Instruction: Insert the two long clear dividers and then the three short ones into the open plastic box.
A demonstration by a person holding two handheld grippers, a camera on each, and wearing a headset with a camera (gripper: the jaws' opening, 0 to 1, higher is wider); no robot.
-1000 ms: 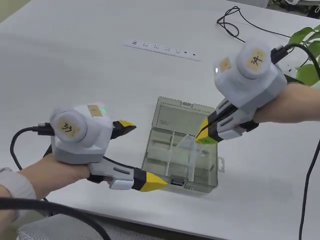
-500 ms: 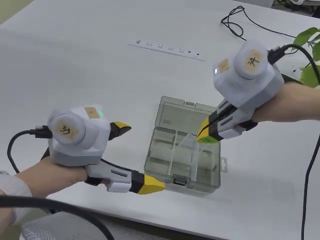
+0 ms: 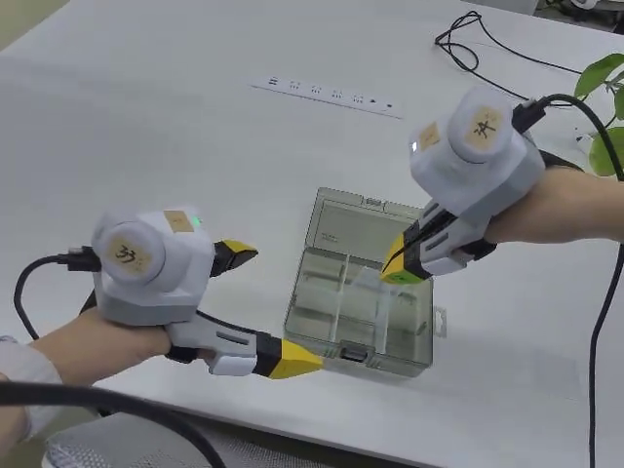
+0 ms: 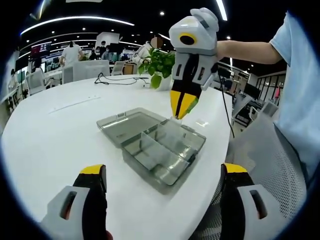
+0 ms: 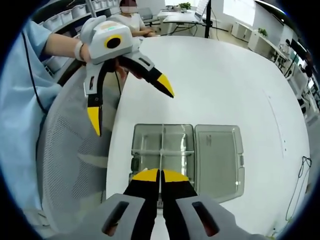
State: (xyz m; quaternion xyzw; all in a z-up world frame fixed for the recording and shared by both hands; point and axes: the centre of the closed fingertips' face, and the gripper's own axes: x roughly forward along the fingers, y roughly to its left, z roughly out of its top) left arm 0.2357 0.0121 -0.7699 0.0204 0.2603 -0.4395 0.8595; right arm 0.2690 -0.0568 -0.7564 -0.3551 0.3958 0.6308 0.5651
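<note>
Overhead, the right gripper (image 3: 400, 273) points steeply down over the far right part of the open plastic box (image 3: 390, 363), the person's forearm reaching in from the right edge of the head view. Its yellow-tipped jaws are pinched almost together on the top edge of a clear divider (image 3: 378, 292), which hangs below the tips and reaches into the base of the box. Whether its lower edge is seated cannot be told. In the right gripper view the divider shows as a thin bright line running from between the jaws across the middle of the base.

The left gripper (image 3: 273, 304) hovers low at the near left of the box, just beside its front corner and apart from it. Its jaws are spread wide and hold nothing (one tip lies toward the box front, the other is lifted farther back). The hand grips it from beneath, the forearm coming in from the lower left.

The box is smoke-tinted and see-through. It lies flat on the white table (image 3: 146, 127) near the front edge, its lid (image 3: 356, 224) folded back flat on the far side. Clear partitions split the base into compartments; their number is hard to read through the glare. A white power strip (image 3: 331, 96) lies well beyond the box, a black cable (image 3: 468, 44) loops at the far edge, and green plant leaves (image 3: 604, 73) show at the upper right.
</note>
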